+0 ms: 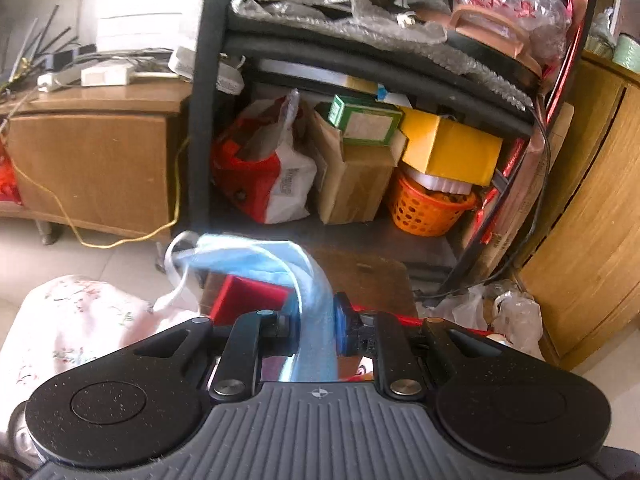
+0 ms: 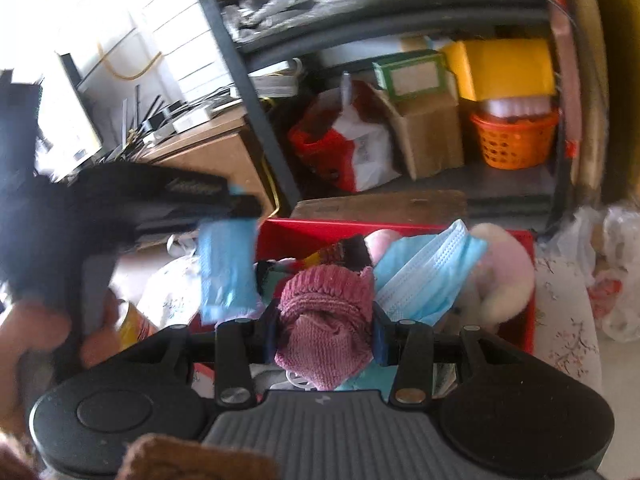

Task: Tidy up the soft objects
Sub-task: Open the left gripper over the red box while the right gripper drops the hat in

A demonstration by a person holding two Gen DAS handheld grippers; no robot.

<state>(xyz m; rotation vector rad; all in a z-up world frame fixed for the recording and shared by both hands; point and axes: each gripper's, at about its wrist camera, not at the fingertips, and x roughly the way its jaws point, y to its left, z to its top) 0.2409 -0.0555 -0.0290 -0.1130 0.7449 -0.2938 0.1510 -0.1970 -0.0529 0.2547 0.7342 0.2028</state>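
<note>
left tongs (image 2: 240,208): motion-blurred | red box (image 2: 400,228): floor hidden by contents | hand (image 2: 24,344): cut off by edge

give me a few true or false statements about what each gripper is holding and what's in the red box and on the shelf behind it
1. The left gripper is clamped on a blue face mask. True.
2. The right gripper is empty. False: it is shut on a pink knitted item.
3. The red box already holds another blue mask and a pale plush toy. True.
4. The orange basket stands on the floor beside the red box. False: it stands on the lower shelf, under a yellow box.
5. A green box lies on top of a brown carton on the shelf. True.
</note>
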